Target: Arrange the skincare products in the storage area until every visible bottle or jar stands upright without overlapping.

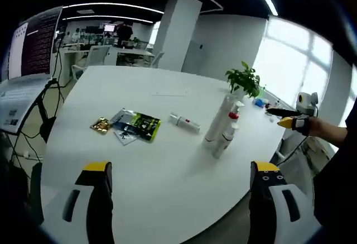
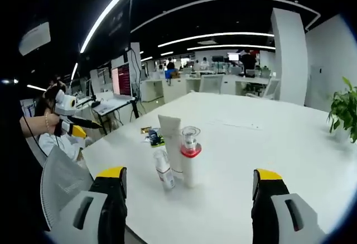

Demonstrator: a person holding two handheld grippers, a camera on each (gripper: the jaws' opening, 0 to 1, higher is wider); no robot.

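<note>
Three containers already stand upright at centre frame, so the right gripper (image 2: 187, 199), jaws spread and empty like the left gripper (image 1: 181, 194), should approach the lying white tube (image 1: 184, 122) low, gripping mid-body.

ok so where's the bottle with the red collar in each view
Left gripper view: the red-collared bottle stands right of centre on the white table, in the upright cluster.
Right gripper view: the same bottle stands just left of centre, nearest of the cluster, between the jaws.
Shared landmark: the potted plant.
</note>
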